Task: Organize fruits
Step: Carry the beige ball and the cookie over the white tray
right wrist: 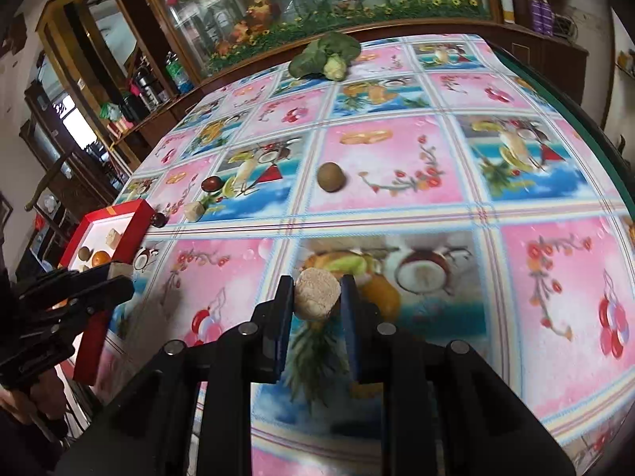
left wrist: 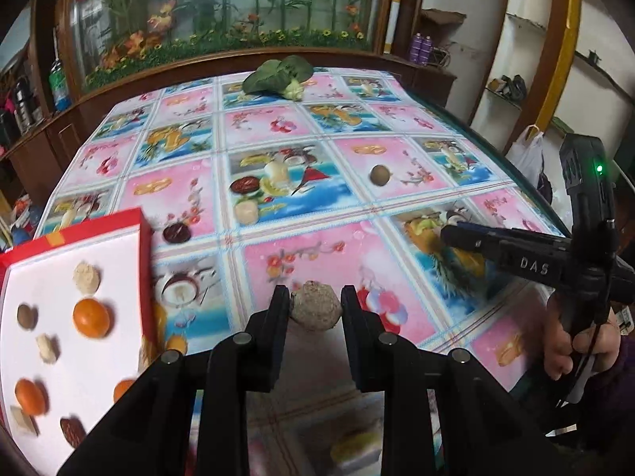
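Both tongs clamped, angled downward

Left tongs [left wrist: 315,305] and right tongs [right wrist: 317,293] each pinch a small item; a hand [left wrist: 579,341] grips the right handle.

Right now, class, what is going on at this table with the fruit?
A person holds a tool in each hand and is sorting fruit into a red box. The left tool is closed on a rough brownish ball; the right tool is closed on a pale rough piece. The box already holds oranges and other pieces. A green-brown fruit, a dark fruit and a leafy vegetable lie on the patterned tablecloth.
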The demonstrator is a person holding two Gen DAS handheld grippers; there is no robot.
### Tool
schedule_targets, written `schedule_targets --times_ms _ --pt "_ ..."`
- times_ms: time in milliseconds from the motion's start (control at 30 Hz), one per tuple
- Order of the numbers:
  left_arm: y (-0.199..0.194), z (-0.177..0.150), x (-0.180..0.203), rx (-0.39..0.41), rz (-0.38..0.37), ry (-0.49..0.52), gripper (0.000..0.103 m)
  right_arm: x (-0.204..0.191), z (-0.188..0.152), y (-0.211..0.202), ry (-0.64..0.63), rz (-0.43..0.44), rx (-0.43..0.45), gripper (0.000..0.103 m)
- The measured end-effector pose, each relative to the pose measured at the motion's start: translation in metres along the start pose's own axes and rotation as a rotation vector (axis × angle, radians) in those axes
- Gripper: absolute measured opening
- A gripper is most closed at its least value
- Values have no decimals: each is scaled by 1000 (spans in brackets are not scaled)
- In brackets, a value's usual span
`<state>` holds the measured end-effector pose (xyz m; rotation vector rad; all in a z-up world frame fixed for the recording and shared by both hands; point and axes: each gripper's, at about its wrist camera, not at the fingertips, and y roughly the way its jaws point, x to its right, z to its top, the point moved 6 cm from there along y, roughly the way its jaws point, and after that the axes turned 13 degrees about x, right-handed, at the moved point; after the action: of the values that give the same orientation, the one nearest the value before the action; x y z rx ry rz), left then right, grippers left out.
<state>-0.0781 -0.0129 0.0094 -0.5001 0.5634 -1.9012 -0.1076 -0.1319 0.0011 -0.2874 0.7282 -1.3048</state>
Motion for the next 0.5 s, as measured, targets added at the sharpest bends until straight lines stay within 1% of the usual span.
schedule_targets --times_ms 133,233,400,500 --pt "-10 -6 -10 4 29 -18 26 -4 -1 -1 10 21 16 25" --pt "-18 -6 -19 19 53 -29 26 -11 -2 0 38 76 23 25" --pt "-27 -7 -31 39 77 -48 26 -23 -3 1 21 91 25 25" --pt "-27 -10 -31 35 70 -53 26 -29 -6 3 13 100 19 25"
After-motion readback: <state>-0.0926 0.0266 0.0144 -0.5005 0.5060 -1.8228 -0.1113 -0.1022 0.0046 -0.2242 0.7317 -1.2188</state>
